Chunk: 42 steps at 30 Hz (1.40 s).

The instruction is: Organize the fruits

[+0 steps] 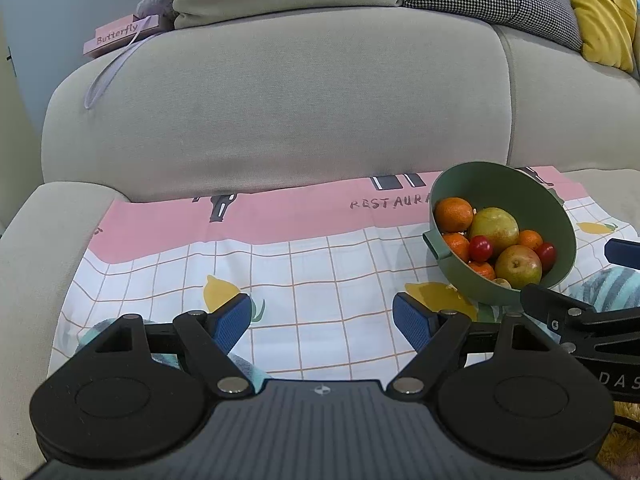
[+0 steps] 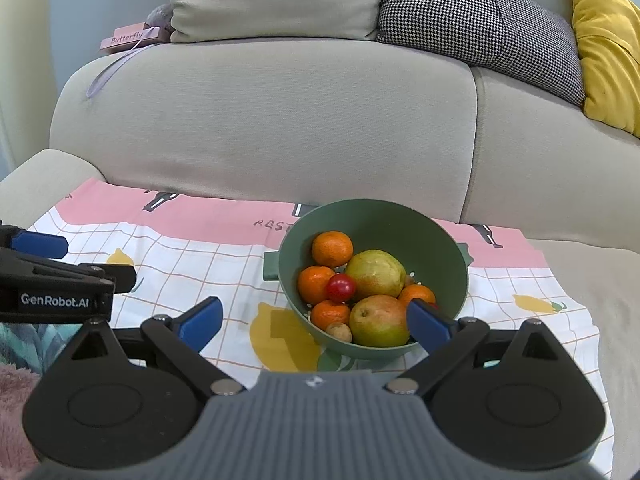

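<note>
A green bowl [image 2: 440,248] with small side handles stands on a patterned cloth [image 2: 200,264] spread over a sofa seat. It holds several oranges [image 2: 332,248], two pears [image 2: 376,274], red cherry tomatoes [image 2: 341,287] and a small walnut [image 2: 340,332]. My right gripper [image 2: 316,322] is open just in front of the bowl, its right blue pad at the near rim. My left gripper [image 1: 322,318] is open over bare cloth, with the bowl [image 1: 556,216] to its right. Each gripper shows at the edge of the other's view.
The beige sofa back [image 2: 260,120] rises behind the cloth. A pink "Butterfly" box [image 1: 122,36] with a ribbon rests on its top left. Beige, houndstooth [image 2: 476,20] and yellow [image 2: 604,52] cushions line the back. A teal patterned fabric [image 1: 612,288] lies by the grippers.
</note>
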### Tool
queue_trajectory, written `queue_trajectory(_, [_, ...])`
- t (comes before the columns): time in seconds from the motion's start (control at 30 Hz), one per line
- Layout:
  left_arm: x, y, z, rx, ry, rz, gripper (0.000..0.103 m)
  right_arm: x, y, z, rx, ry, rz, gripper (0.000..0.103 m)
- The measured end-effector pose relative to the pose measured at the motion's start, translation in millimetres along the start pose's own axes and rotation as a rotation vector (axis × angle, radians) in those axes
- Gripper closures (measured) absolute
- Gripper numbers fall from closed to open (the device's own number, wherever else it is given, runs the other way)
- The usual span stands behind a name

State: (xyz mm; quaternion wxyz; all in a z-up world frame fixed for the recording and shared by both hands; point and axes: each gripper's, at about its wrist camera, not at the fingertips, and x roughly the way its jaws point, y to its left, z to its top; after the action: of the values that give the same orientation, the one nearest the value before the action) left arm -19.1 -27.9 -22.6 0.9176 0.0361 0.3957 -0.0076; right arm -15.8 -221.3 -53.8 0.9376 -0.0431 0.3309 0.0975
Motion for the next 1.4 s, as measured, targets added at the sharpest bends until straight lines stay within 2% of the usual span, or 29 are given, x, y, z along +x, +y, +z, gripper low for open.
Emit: queue_trajectory(1.4, [-4.7,3.9,0.2,-0.017,-0.013,0.005,0.009,2.7,-2.9,-2.0,0.001,0.010,0.012,0.008])
